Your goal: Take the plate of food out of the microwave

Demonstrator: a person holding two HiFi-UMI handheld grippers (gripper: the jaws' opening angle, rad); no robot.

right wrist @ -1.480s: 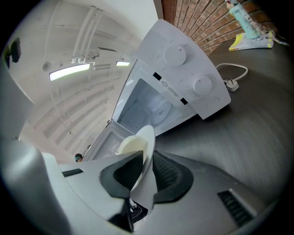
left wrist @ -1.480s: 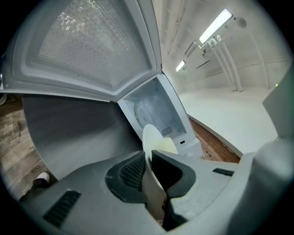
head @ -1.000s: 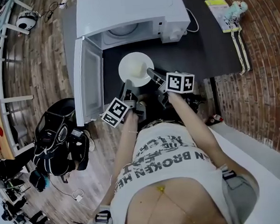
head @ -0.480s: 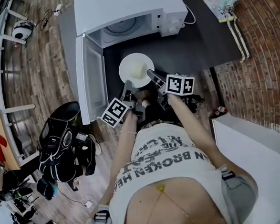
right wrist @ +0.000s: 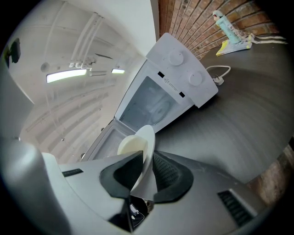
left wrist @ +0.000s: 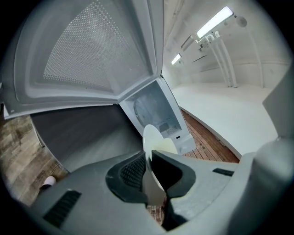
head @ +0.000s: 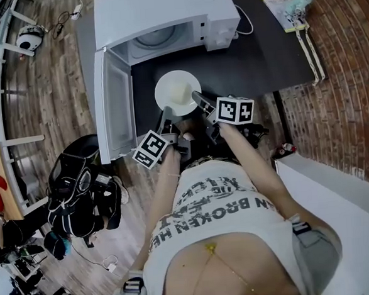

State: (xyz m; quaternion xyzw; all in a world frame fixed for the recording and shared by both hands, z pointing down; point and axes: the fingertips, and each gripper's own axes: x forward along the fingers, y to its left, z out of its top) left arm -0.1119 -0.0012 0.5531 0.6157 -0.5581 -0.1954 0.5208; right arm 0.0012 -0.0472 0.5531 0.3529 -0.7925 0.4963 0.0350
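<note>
A white plate (head: 177,92) with a pale mound of food on it hangs over the black table just in front of the open microwave (head: 163,16). My left gripper (head: 167,115) is shut on the plate's near rim, and my right gripper (head: 198,98) is shut on its right rim. In the left gripper view the plate (left wrist: 153,137) stands edge-on, clamped in the gripper (left wrist: 148,172), with the food (left wrist: 168,147) on its right face. In the right gripper view the plate (right wrist: 147,140) is pinched in the gripper (right wrist: 145,174), and the food (right wrist: 131,145) shows to the left.
The microwave door (head: 113,104) stands swung open to the left of the plate. On the black table (head: 259,50) a yellow booklet and a small figure (head: 291,7) lie at the far right, with a white cable behind the microwave. A black bag (head: 80,189) sits on the wooden floor.
The plate stays held between both grippers in front of the microwave. Only the head view has shifted slightly.
</note>
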